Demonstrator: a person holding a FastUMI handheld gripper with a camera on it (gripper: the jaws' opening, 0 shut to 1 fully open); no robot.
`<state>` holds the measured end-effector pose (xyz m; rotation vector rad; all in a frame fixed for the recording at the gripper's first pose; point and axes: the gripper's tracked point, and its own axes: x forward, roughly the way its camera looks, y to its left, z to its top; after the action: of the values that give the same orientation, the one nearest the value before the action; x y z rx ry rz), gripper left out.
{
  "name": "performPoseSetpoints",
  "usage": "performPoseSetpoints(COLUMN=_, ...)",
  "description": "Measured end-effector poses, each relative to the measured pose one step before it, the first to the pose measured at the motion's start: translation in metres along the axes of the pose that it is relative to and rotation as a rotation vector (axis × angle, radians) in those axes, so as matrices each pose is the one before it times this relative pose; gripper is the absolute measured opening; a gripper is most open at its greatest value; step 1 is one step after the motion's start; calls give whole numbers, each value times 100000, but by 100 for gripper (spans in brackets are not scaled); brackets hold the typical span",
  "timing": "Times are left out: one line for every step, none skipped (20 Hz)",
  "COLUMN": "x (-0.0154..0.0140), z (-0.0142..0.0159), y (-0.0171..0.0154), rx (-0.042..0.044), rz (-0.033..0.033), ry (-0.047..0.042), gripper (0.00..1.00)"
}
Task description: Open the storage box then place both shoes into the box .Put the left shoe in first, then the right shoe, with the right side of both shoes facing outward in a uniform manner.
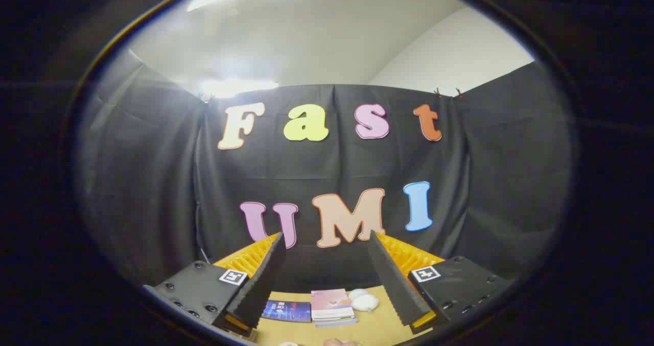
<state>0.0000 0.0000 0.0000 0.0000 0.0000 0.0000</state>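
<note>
The gripper [327, 241] stands wide apart, holding nothing, its ridged wedge-shaped fingers [260, 279] raised toward the booth's draped cloth wall. Between and below them, on the smooth pale wooden desk [380, 325], lie a flat dark-blue glossy booklet [287, 310], a small stack of pink-covered books [332, 306] and a rounded white soft-looking object [364, 301]. I cannot make out the storage box or either shoe here. Aimed this high, a blind descent could knock the books or miss the box lid.

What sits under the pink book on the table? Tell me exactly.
The pink book tops a small stack of books on the wooden table, between the open gripper's fingers. The lower covers are hidden.
</note>
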Motion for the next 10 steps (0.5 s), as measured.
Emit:
performPoseSetpoints(x=361, z=-445, y=447, rx=-816, rz=1578, ry=1015, gripper=100)
performPoseSetpoints(x=274, z=-523, y=619, rx=-1161, rz=1774, ry=1109, gripper=100)
performPoseSetpoints(x=290, z=-236, y=657, rx=-649, rz=1891, ry=325, gripper=100)
performPoseSetpoints(x=291, z=-61, y=696, rx=-206, rz=1898, ry=86, gripper=100)
performPoseSetpoints(x=265, z=10, y=660, rx=397, rz=1706, ry=-304, gripper=100)
performPoseSetpoints(x=260, z=-124, y=590, rx=397, rz=1567, ry=140, gripper=100)
performPoseSetpoints(x=315, z=-165, y=554, rx=596, rz=1842, ry=296, gripper=100)
performPoseSetpoints(x=120, z=-121, y=344, rx=418, rz=1093, ry=104, gripper=100)
performPoseSetpoints(x=182, z=-170, y=402, rx=504, rz=1151, ry=311, gripper=100)
performPoseSetpoints(x=76, z=-235, y=288, rx=496, rz=1033, ry=394, gripper=100)
